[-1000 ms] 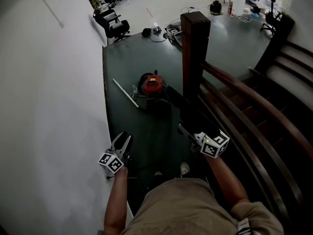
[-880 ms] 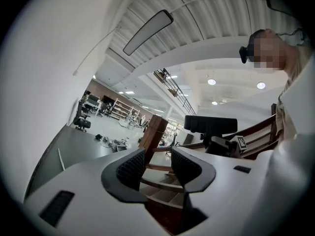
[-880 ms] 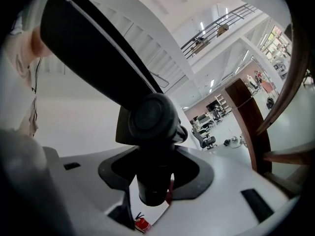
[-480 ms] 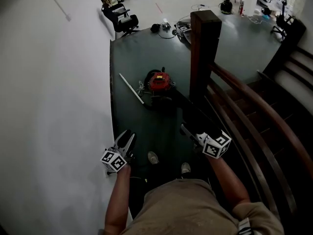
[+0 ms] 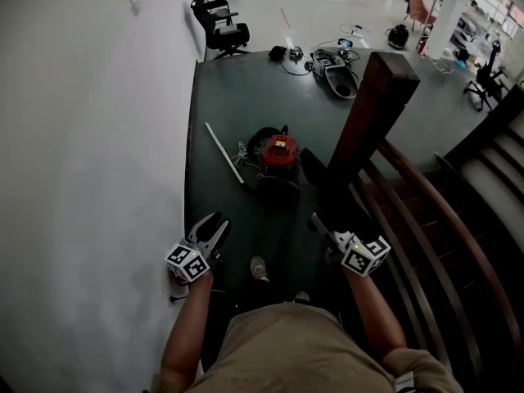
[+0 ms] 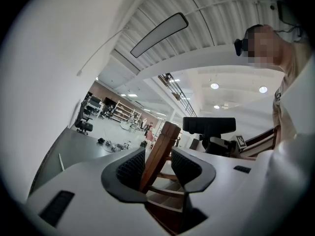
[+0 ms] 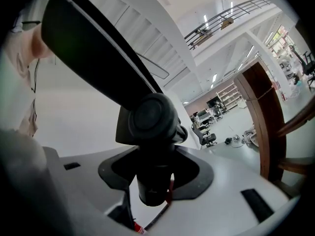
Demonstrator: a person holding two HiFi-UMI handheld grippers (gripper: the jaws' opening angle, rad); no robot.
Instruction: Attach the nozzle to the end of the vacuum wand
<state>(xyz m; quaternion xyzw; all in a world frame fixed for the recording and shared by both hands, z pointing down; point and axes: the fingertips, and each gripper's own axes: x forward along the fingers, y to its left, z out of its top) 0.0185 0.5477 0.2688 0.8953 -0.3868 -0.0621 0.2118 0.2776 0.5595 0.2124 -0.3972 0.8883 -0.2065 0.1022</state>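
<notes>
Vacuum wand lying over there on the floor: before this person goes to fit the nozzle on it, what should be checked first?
1. Grip on the nozzle: ok. The right gripper is closed on its black neck.
2. A free left gripper to take the wand: ok. Its jaws stand apart with nothing between them.
3. Wand within reach: not ok. It lies on the floor ahead, beside the red vacuum, apart from both grippers.
4. Wand's end free to take the nozzle: cannot tell. It is too small in the head view.
</notes>
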